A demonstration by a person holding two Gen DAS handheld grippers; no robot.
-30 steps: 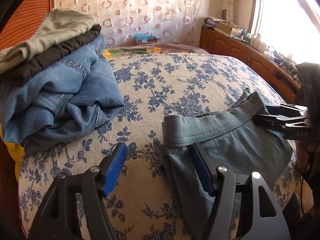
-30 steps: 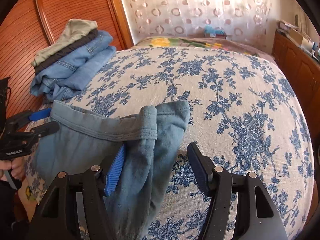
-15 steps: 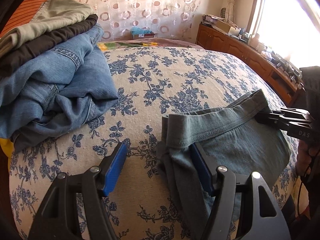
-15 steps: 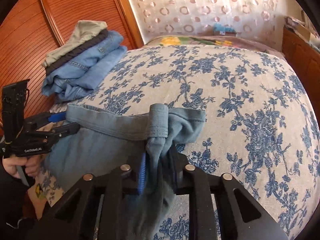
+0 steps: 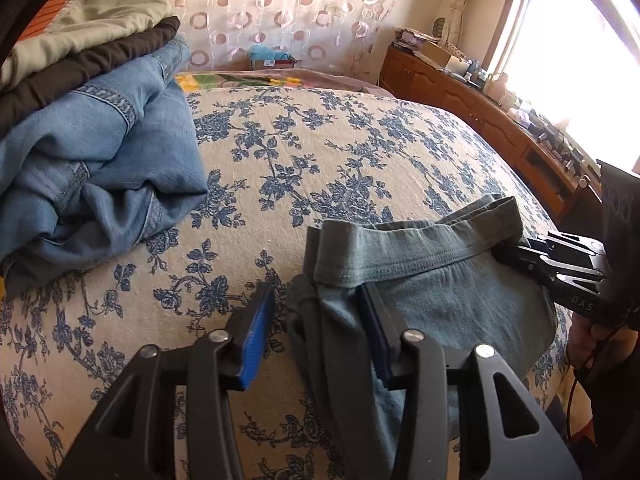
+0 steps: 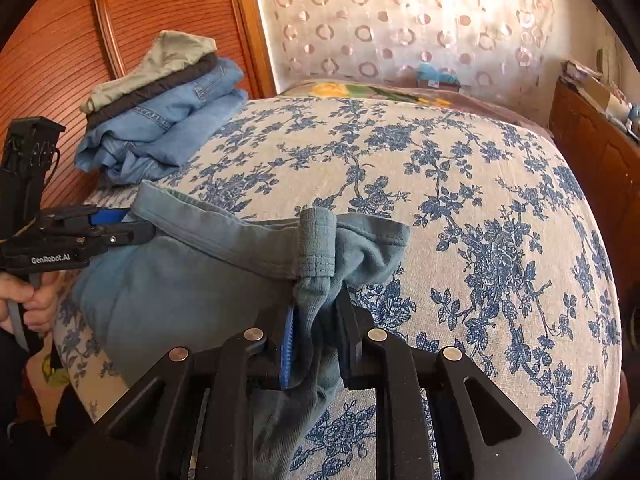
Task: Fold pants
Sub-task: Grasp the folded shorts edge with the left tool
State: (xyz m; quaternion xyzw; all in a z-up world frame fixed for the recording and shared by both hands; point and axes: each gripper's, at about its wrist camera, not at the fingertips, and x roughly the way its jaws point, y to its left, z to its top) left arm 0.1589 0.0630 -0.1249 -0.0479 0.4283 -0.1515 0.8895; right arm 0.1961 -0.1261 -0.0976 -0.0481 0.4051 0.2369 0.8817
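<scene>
1. Cotton bedspread point(image 5: 340, 152), cream with a blue flower print and a fine pebbled weave, covers the bed from edge to edge; it looks the same as a second ago.
2. Denim jeans point(image 5: 100, 168), folded in soft thick layers with pale stitched seams, sit at the far left of the bed under a dark garment point(image 5: 80, 68) and a pale green one point(image 5: 92, 16); the pile point(image 6: 160, 108) has not shifted.
3. Grey-green pants point(image 5: 440, 280) of soft, faintly ribbed knit lie near the front edge of the bed, the legs hanging over it; the stitched waistband point(image 6: 224, 232) runs taut between the two tools, straighter than a second ago, when it sagged.
4. Right gripper point(image 6: 316, 340), black plastic with a blue ribbed pad, has its jaws clamped on a bunched corner of the waistband; a second ago they stood wide apart with the cloth only draped against one finger.
5. Left gripper point(image 5: 316, 332) has narrowed its jaws since half a second ago: the waistband's other corner now hangs between the pads, the right one against the cloth, the blue left pad point(image 5: 256, 340) not yet touching it.
6. Wooden wardrobe point(image 6: 60, 40), ribbed and reddish, and a sheer curtain point(image 6: 400, 20) with ring shapes stand behind.
</scene>
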